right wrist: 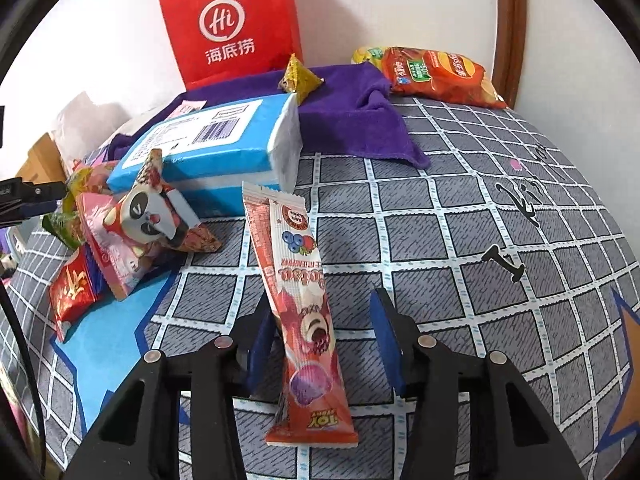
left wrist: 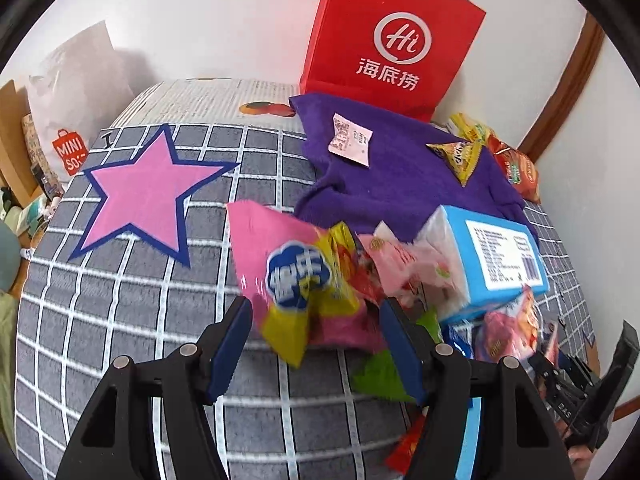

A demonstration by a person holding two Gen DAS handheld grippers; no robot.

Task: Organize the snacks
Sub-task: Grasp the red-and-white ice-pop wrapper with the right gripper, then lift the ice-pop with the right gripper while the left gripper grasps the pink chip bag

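Observation:
In the left wrist view my left gripper (left wrist: 316, 344) is open, its jaws on either side of a blurred pink and yellow snack bag (left wrist: 296, 272) at the edge of a snack pile (left wrist: 400, 264). In the right wrist view my right gripper (right wrist: 320, 340) is open around a long red snack stick pack (right wrist: 296, 300) that lies on the checked cloth between the jaws; whether a finger touches it I cannot tell. A panda snack pack (right wrist: 148, 212) and pink packets lie to its left.
A blue tissue pack (right wrist: 208, 140) lies by the pile. A purple cloth (left wrist: 400, 172) holds a small white packet (left wrist: 350, 140) and a yellow triangle snack (right wrist: 298, 78). A red paper bag (left wrist: 384, 36) stands at the wall. A pink star (left wrist: 140, 196) marks the cloth. A chips bag (right wrist: 440, 76) lies far right.

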